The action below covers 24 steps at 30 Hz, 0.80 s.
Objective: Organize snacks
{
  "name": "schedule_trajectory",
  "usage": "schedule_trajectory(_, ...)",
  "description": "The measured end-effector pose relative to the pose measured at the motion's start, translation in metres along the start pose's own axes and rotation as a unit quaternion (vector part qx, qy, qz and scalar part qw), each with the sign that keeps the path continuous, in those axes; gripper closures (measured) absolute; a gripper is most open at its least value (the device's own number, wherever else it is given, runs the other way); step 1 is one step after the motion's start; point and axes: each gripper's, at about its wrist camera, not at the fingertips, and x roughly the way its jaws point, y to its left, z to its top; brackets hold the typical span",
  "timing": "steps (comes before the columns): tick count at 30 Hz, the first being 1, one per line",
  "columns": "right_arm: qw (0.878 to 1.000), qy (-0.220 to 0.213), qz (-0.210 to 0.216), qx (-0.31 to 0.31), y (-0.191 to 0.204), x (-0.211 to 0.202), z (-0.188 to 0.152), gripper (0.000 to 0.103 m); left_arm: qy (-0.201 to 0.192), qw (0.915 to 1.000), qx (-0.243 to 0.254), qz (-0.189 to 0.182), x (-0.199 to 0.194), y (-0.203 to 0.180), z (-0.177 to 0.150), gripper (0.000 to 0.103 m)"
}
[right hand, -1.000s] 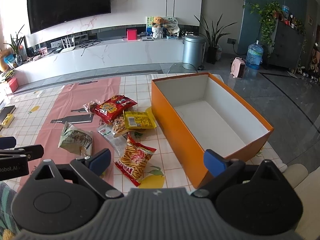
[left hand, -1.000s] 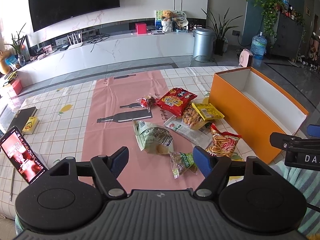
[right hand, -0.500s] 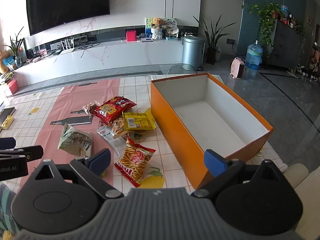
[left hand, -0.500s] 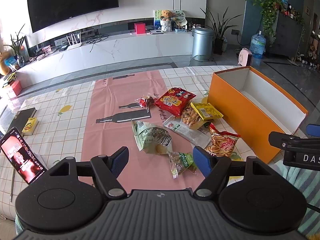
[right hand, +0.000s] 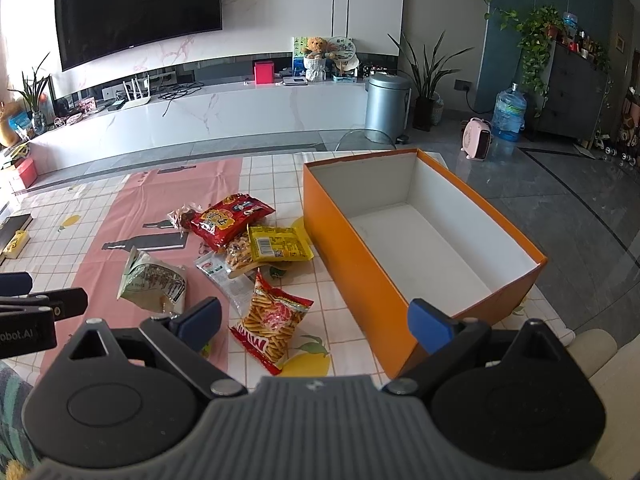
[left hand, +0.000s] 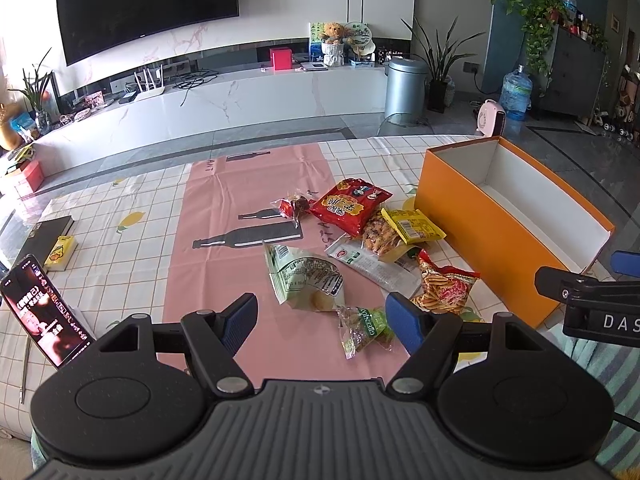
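Orange box beside scattered snack packets

"GREEN…" on small clear snack pkt, "DAS" on right gripper, "obot.AI" on left gripper

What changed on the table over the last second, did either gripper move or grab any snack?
Nothing visibly changed. The left gripper and the right gripper stayed open and empty above the table, the snacks lay where they were, and the orange box stayed empty.
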Motion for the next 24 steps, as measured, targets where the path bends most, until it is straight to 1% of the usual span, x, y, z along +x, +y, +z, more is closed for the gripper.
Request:
schedule_trajectory(13, 1.0, -0.013, -0.001, -0.003, 0.0003, -0.0045, 0.0052, 0.007, -0.003, 1.0, 0.003, 0.0, -0.0025, 0.0004, 0.0036, 0.017)
schedule_trajectory(24, 0.999, -0.031, 0.009, -0.014, 0.0049, -0.003, 0.0046, 0.007, 0.005, 0.9999, 0.009, 0.002, 0.0004, 0.001, 0.0074, 0.017)
